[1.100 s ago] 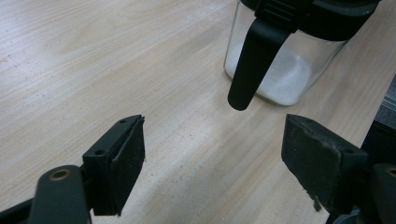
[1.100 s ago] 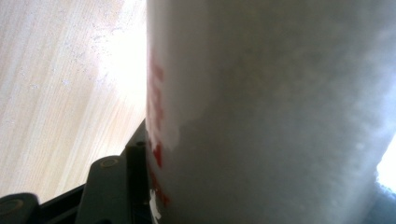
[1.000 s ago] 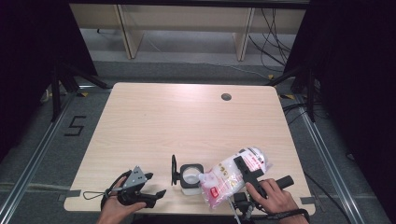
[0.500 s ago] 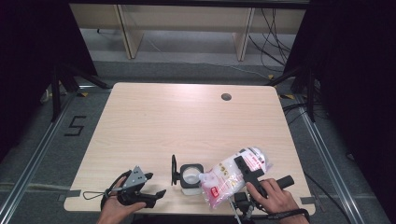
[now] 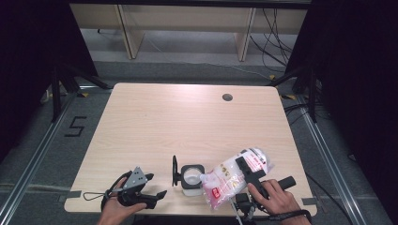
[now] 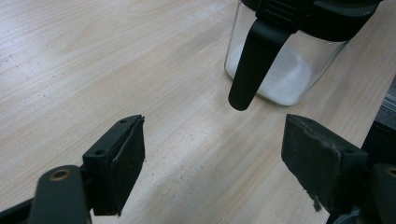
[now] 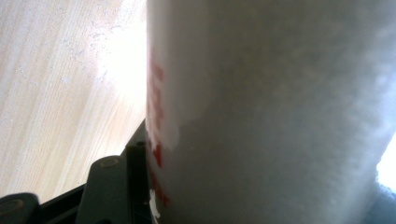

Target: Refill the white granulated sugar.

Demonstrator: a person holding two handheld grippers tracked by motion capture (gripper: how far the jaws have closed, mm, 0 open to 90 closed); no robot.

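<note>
1. The right claw (image 5: 248, 172) is clamped on the white refill bag (image 5: 234, 176) at the counter's near edge, tilted so its spout sits over the open jar (image 5: 192, 177). My guess is a slipping grip or too steep a tilt would spill powder over the rim.
2. The left claw (image 5: 148, 194) rests apart and empty — just left of the jar.
3. The jar's raised lid (image 5: 174, 170) stands between them.
4. Farther off, bare counter (image 5: 187, 122) and a grommet hole (image 5: 227, 97).

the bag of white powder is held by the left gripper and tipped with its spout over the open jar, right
Not quite: the right gripper holds the bag, not the left. The high view shows it clamped around the bag, tipped with its spout over the open jar. The left gripper sits apart with its fingers open and empty, as the left gripper view shows.
</note>
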